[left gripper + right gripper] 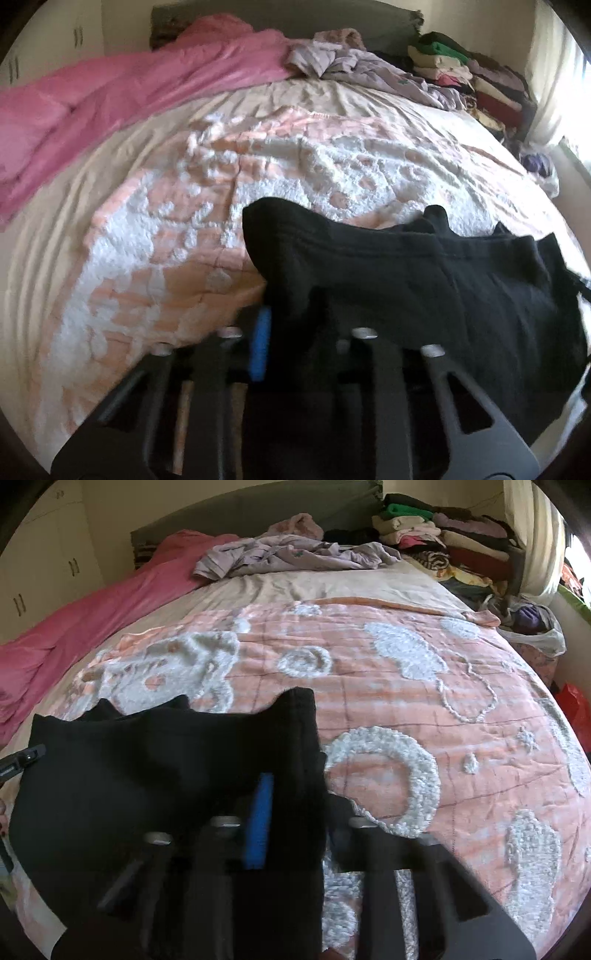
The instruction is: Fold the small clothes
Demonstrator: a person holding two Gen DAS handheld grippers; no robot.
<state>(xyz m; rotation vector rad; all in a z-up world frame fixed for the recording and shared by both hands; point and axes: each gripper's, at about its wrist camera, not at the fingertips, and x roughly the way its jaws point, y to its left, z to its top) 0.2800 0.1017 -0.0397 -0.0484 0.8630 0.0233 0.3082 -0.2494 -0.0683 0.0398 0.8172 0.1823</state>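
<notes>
A small black garment (406, 266) hangs stretched between both grippers over the bed. In the left wrist view my left gripper (284, 332) is shut on the garment's left corner. One blue pad (260, 343) shows; the cloth drapes over the other finger. In the right wrist view the same black garment (147, 760) spreads to the left, and my right gripper (288, 819) is shut on its right corner. Its blue pad (258, 823) presses against the cloth. A fold of the fabric sticks up above each grip.
Under the garment lies a peach and white tufted blanket (406, 683) on the bed. A pink duvet (110, 92) runs along the left side. Crumpled lilac clothes (351, 62) sit at the head, and a stack of folded clothes (443, 535) at the back right.
</notes>
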